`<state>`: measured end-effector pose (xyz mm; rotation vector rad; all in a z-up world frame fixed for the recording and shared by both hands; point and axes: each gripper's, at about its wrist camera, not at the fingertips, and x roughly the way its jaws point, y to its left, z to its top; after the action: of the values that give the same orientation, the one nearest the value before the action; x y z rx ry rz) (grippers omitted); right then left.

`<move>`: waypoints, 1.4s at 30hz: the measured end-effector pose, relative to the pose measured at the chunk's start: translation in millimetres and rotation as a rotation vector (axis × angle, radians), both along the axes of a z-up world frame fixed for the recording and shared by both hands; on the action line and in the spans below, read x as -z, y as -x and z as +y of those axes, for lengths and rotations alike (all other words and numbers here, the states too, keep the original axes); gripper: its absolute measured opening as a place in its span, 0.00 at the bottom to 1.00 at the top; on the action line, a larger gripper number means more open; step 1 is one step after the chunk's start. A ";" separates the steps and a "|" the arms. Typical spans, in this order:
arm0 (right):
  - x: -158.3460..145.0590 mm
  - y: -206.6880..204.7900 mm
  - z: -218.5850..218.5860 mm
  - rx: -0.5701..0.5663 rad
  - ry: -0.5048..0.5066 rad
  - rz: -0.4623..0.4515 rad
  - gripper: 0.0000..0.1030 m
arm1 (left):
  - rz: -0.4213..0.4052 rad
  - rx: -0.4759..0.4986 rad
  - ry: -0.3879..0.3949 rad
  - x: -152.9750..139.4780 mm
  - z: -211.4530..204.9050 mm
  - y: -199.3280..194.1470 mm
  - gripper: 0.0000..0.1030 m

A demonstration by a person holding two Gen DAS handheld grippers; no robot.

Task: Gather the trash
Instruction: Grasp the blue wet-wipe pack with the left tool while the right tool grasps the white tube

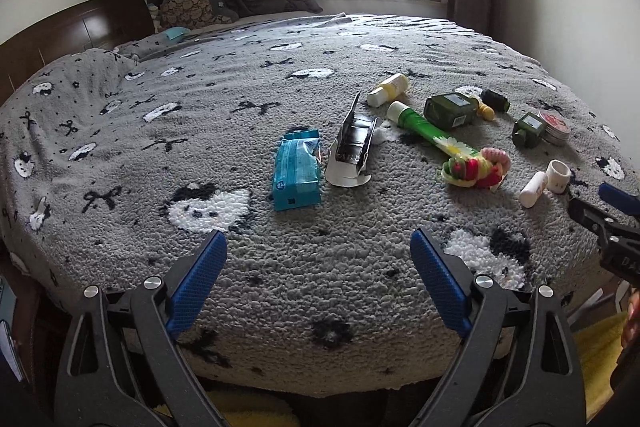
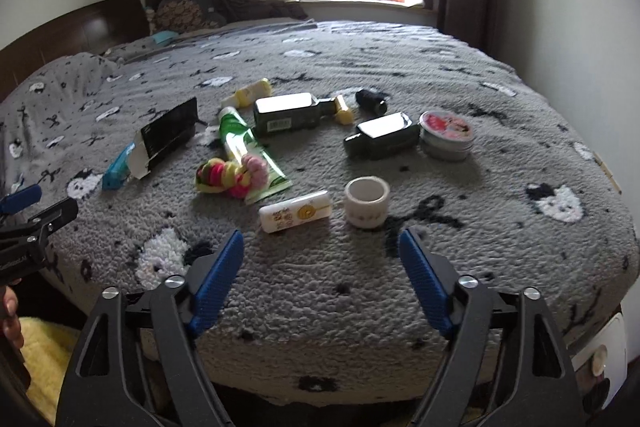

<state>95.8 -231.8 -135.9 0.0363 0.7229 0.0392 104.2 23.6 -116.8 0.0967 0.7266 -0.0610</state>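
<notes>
The trash lies scattered across the bed (image 1: 280,291), over a shaggy grey blanket with a cat-and-bow pattern. In the left wrist view, the crumpled blue wrapper pack (image 1: 297,173) sits at the centre of the frame, and touching its right side is a torn-open black carton (image 1: 352,151), its flaps splayed and white inside. Both look light and flimsy; I would pinch the wrapper across its narrow width and take the carton by a standing side wall, since either would crush easily. The white tube (image 2: 295,211) and the small white cup (image 2: 367,201), low centre in the right wrist view, look stiff and smooth, likely to roll or slip on the pile. The green tube (image 2: 250,151) shows a daisy print; the carton's lettering is too small to read.

The left hand-held gripper (image 1: 318,283) is spread and empty above the near edge. The right hand-held gripper (image 2: 320,283) is also spread, holding nothing.
</notes>
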 end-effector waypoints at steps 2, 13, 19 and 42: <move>11.9 -10.8 5.1 -0.028 -0.005 0.032 0.64 | 0.010 0.004 0.004 4.0 0.9 -5.5 0.85; 32.8 -50.4 8.4 -0.077 -0.037 0.087 0.64 | 0.073 0.007 0.000 23.5 10.9 -35.1 0.85; 34.3 -62.7 12.4 -0.096 0.001 0.086 0.54 | 0.067 0.019 0.016 19.4 15.6 -53.7 0.85; 6.3 -68.1 20.4 -0.083 0.016 0.001 0.54 | 0.157 -0.015 0.057 49.2 36.8 -139.2 0.42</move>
<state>164.0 -211.4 -142.2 -0.0091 0.7259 0.1131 243.4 60.5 -165.9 0.0316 0.8812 -0.0752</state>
